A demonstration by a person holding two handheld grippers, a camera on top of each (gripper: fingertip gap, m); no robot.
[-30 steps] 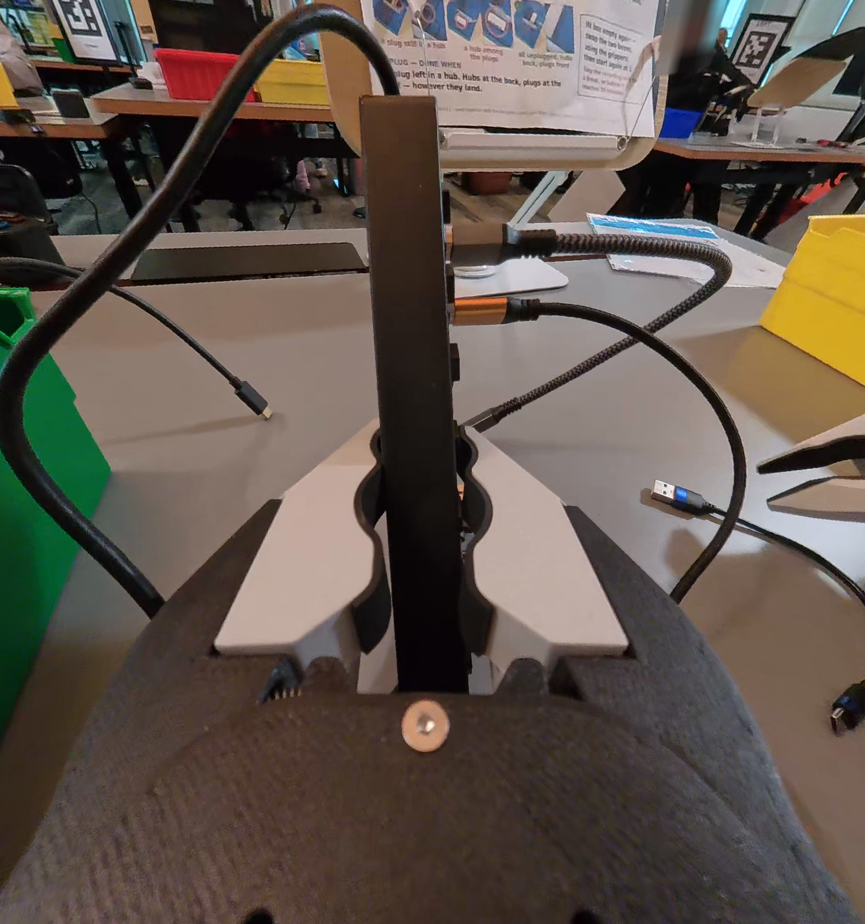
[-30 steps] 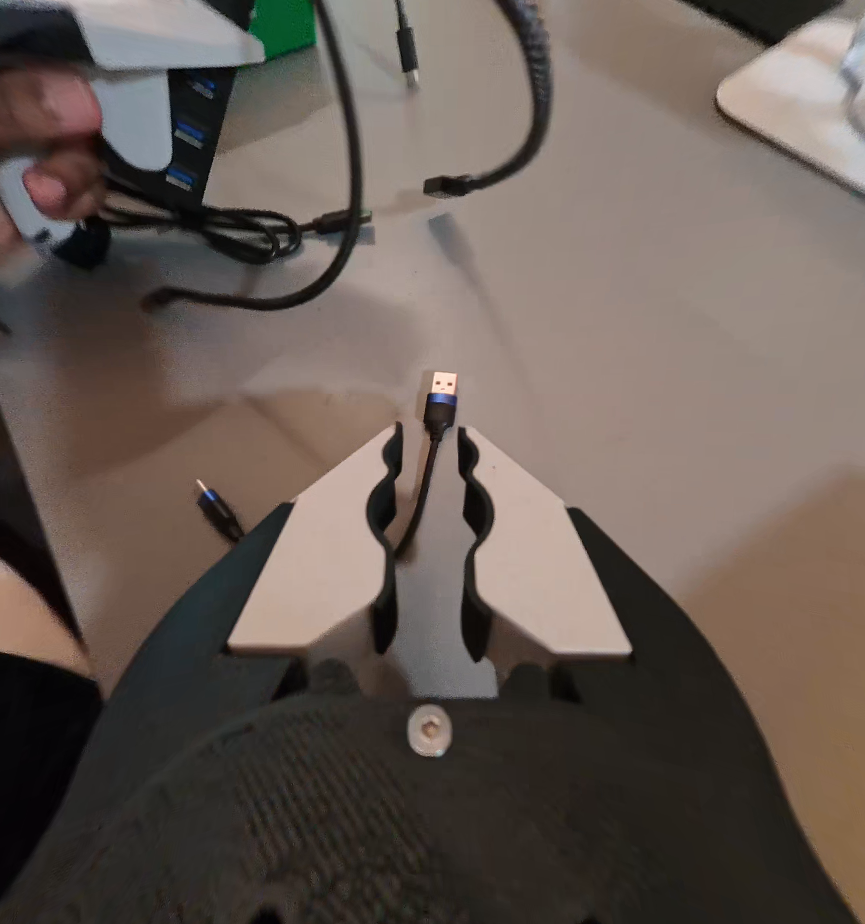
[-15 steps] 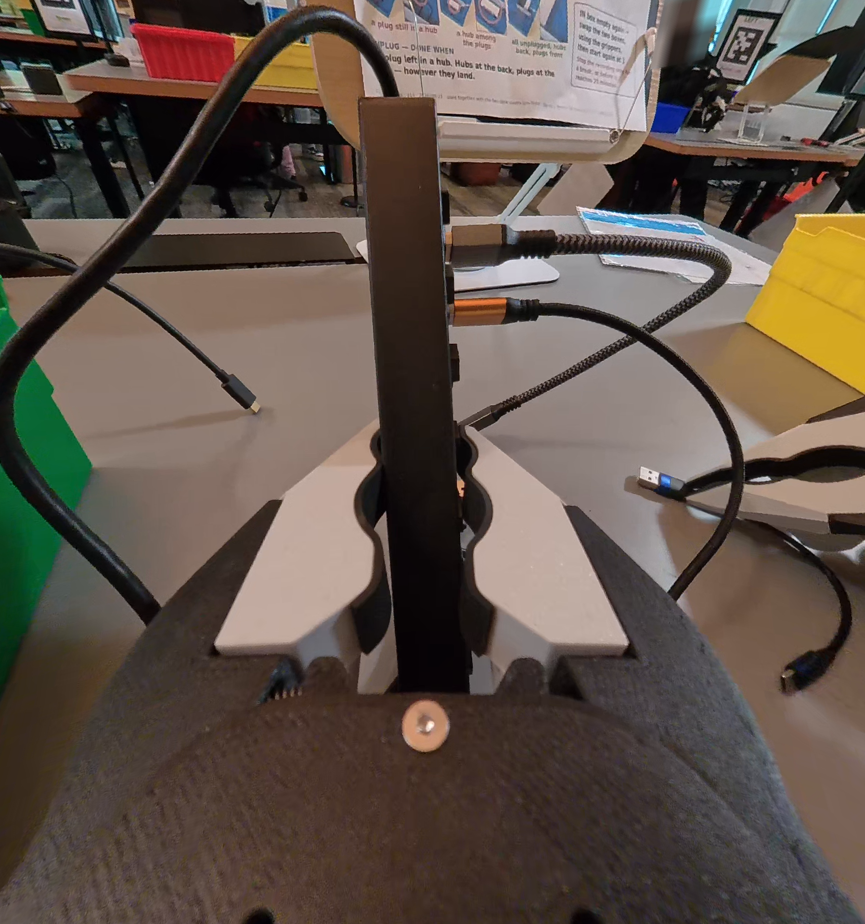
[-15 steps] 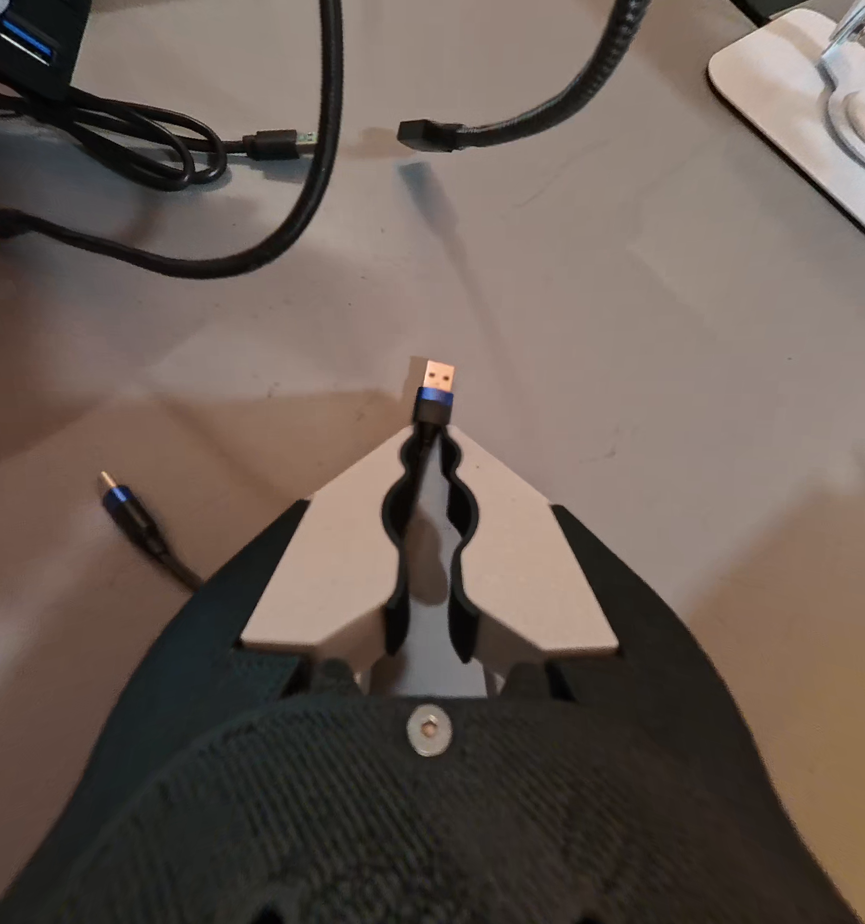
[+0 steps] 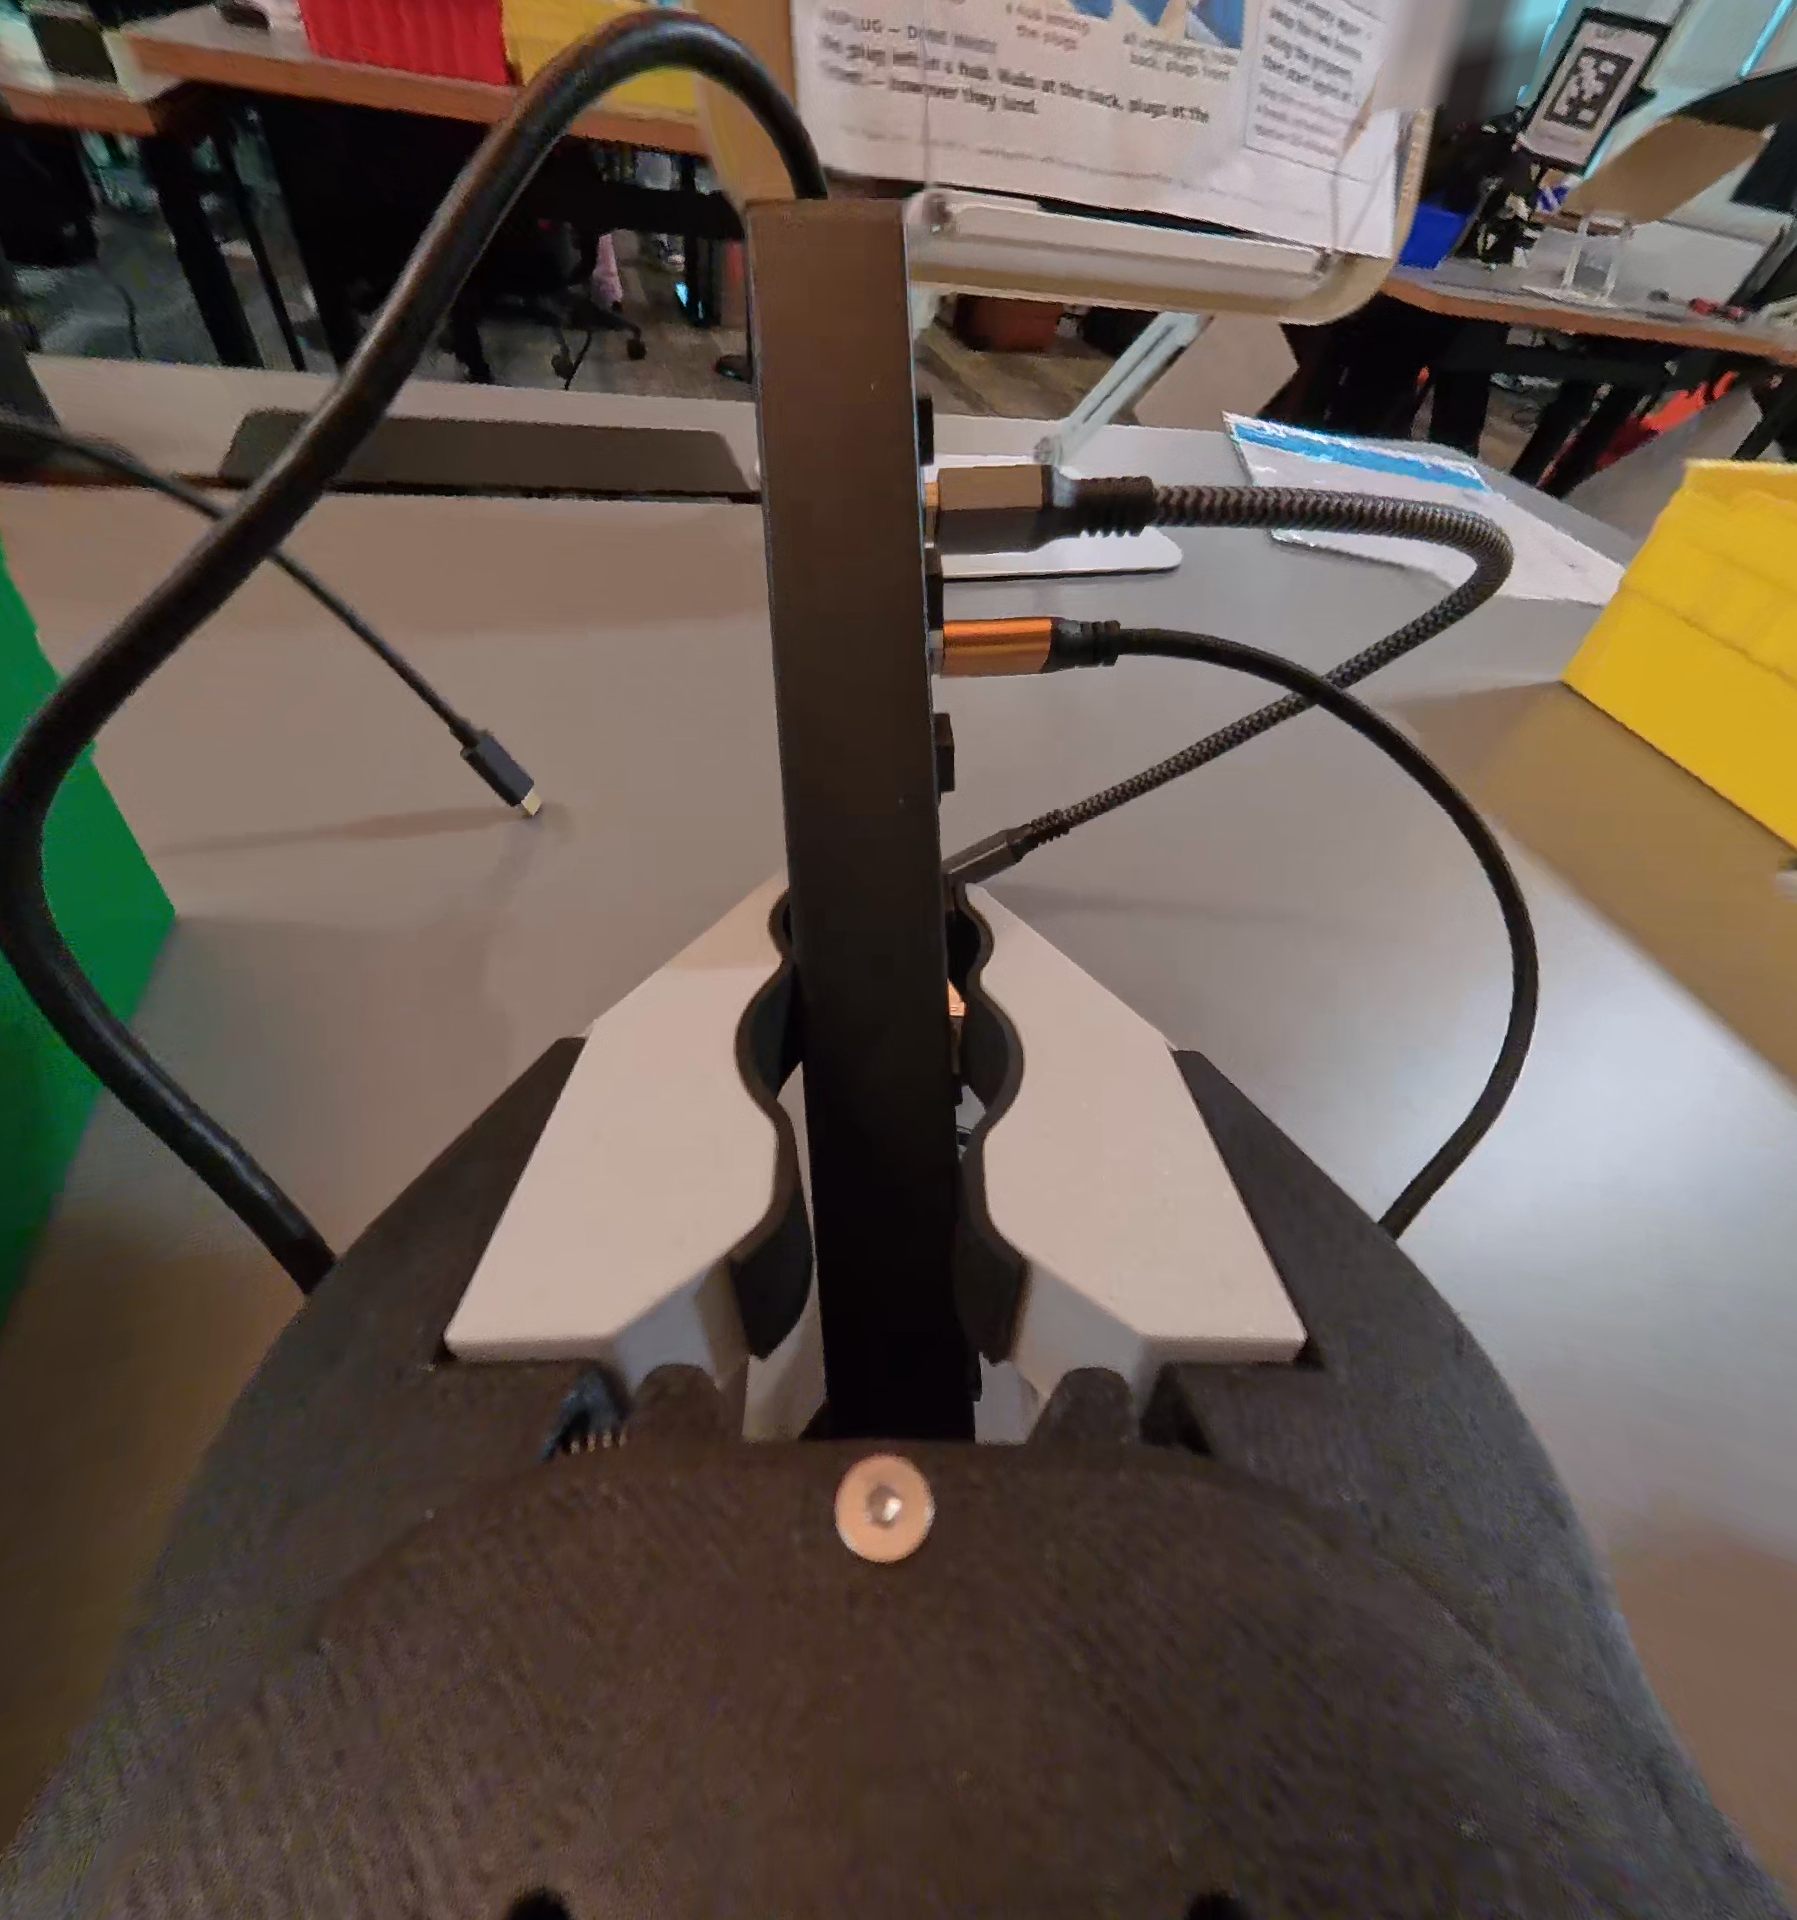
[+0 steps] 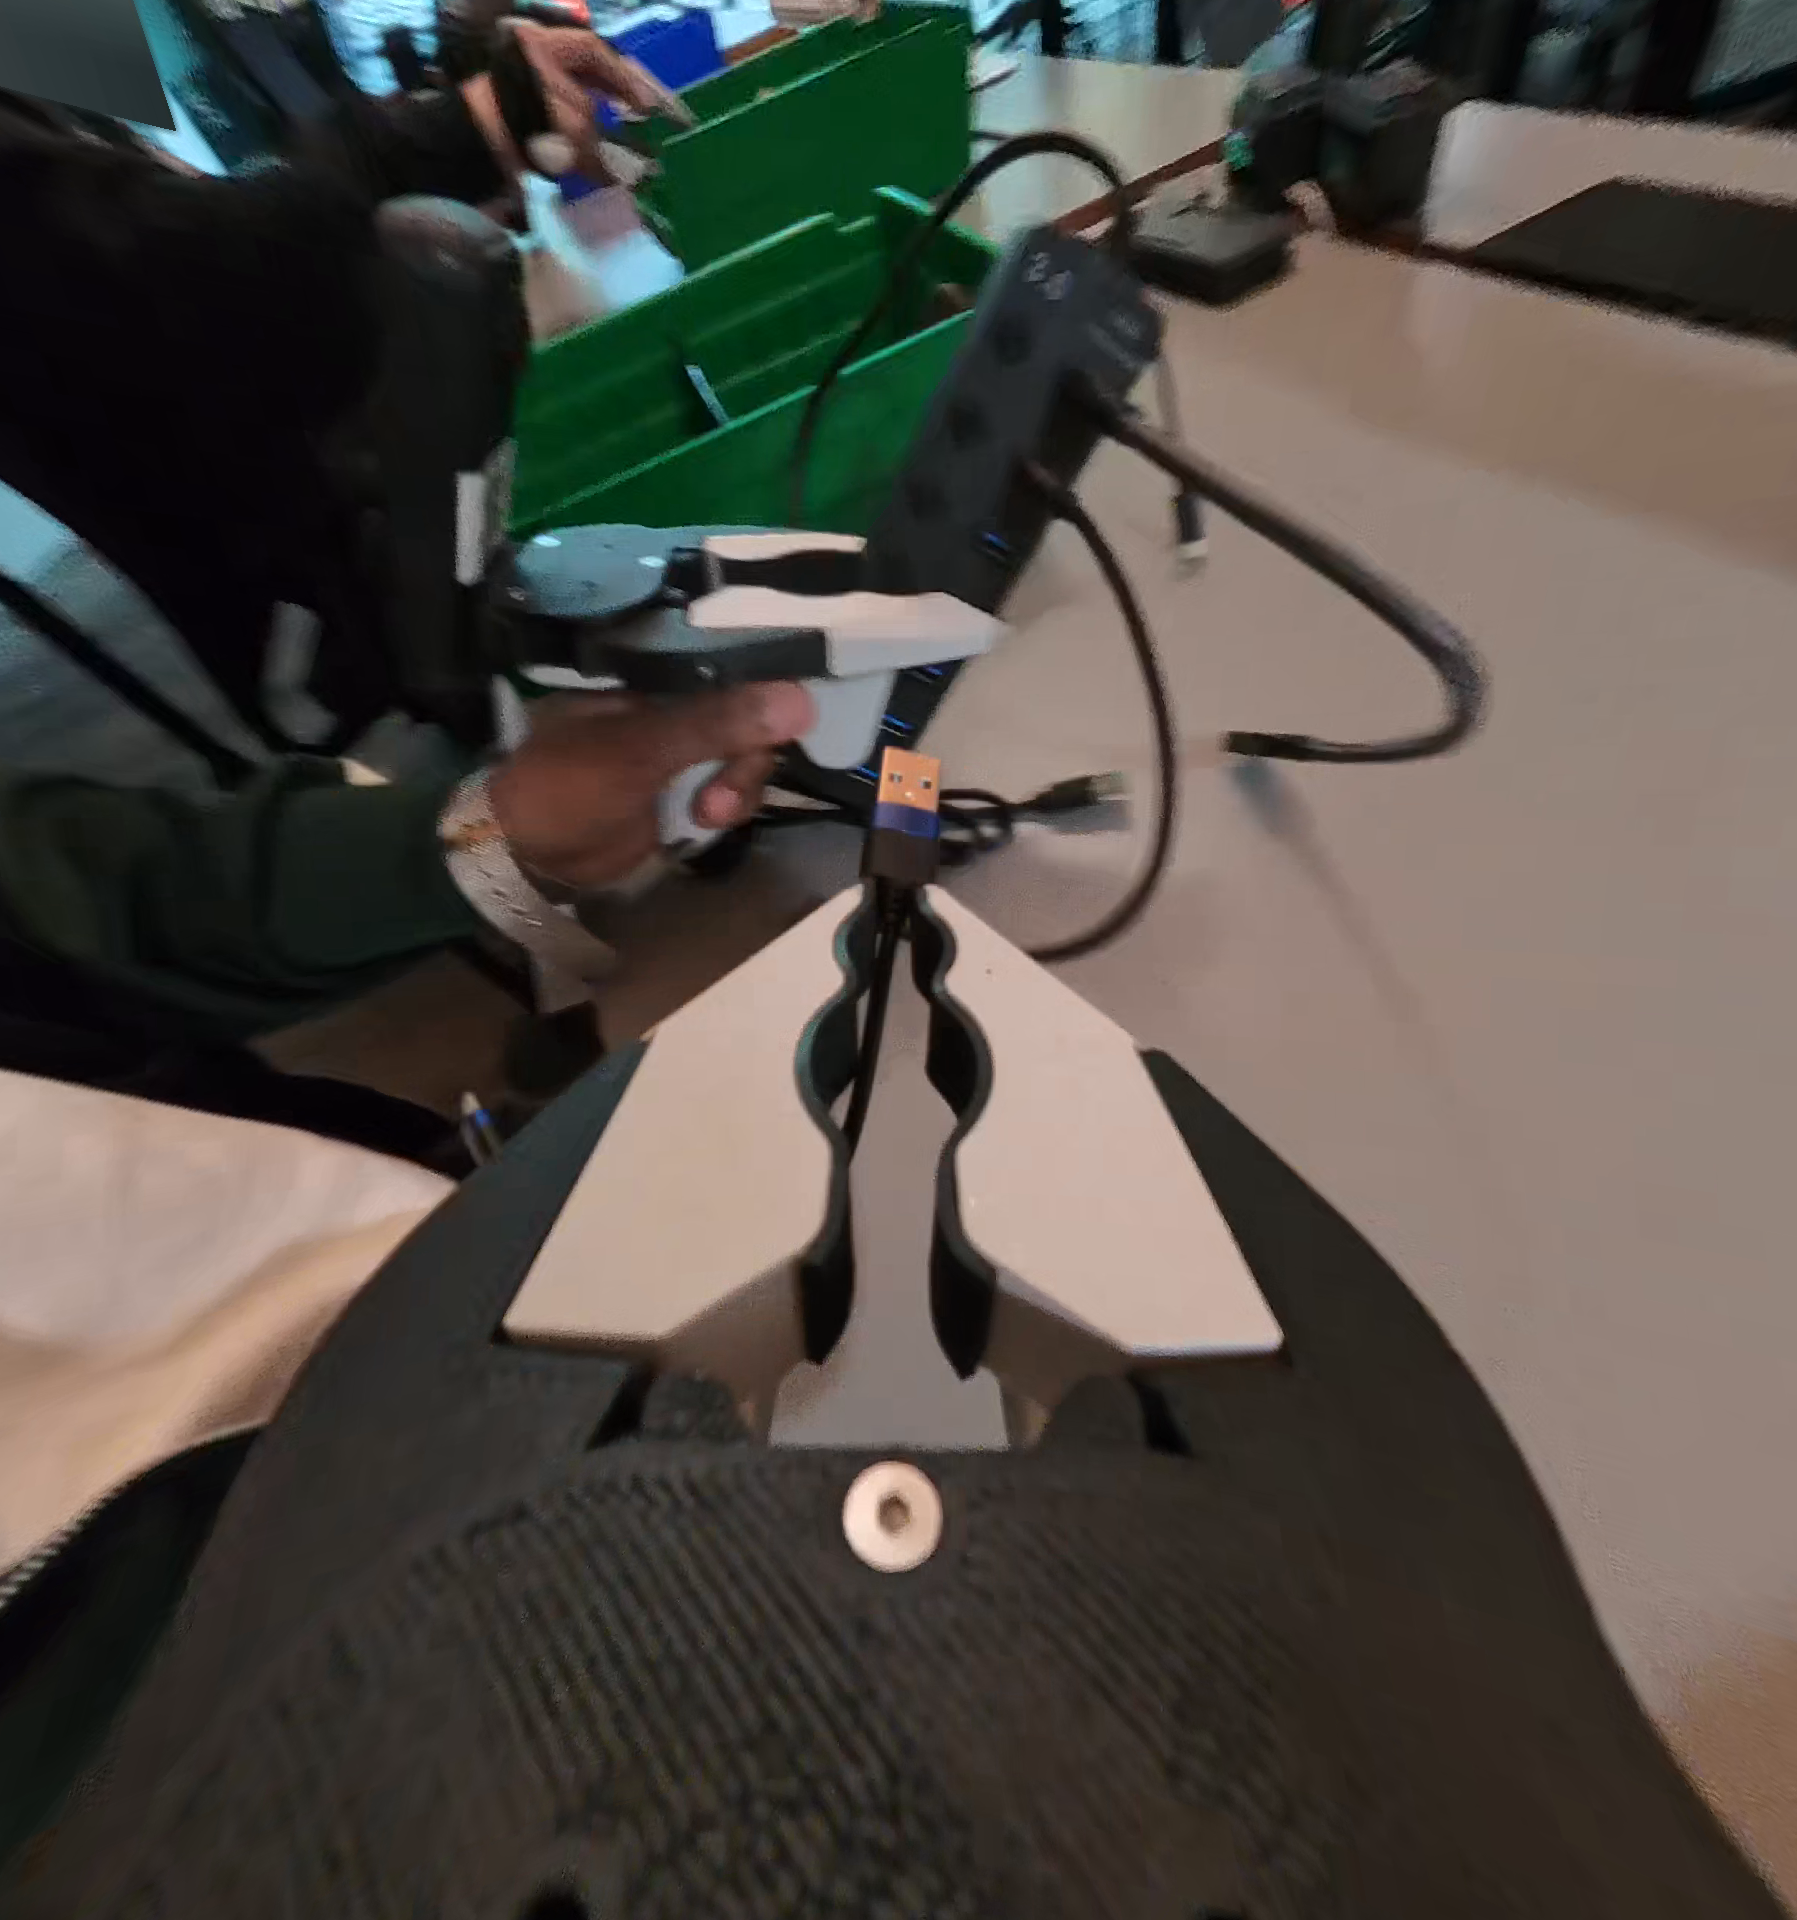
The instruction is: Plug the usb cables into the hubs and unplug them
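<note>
My left gripper (image 5: 868,914) is shut on a long black USB hub (image 5: 842,582) and holds it on edge above the grey table. Two plugs sit in the hub's right face: a grey braided one (image 5: 998,488) and an orange one (image 5: 998,646). My right gripper (image 6: 889,904) is shut on a black cable with a blue-banded USB-A plug (image 6: 906,816), lifted off the table with the plug pointing toward the hub (image 6: 1019,416). The left gripper (image 6: 852,613) also shows in the right wrist view, gripping the hub's lower end.
A green bin (image 5: 11,831) stands at the left and a yellow bin (image 5: 1746,665) at the right. Loose cable ends (image 5: 504,774) lie on the table (image 5: 1289,1039). A stand with a printed sheet (image 5: 1081,94) is behind the hub. A person's hand (image 6: 645,790) holds the left gripper.
My right gripper closed on the blue-banded USB-A cable, lifted it off the table and turned toward the hub. The left gripper kept holding the hub, shifting slightly.
</note>
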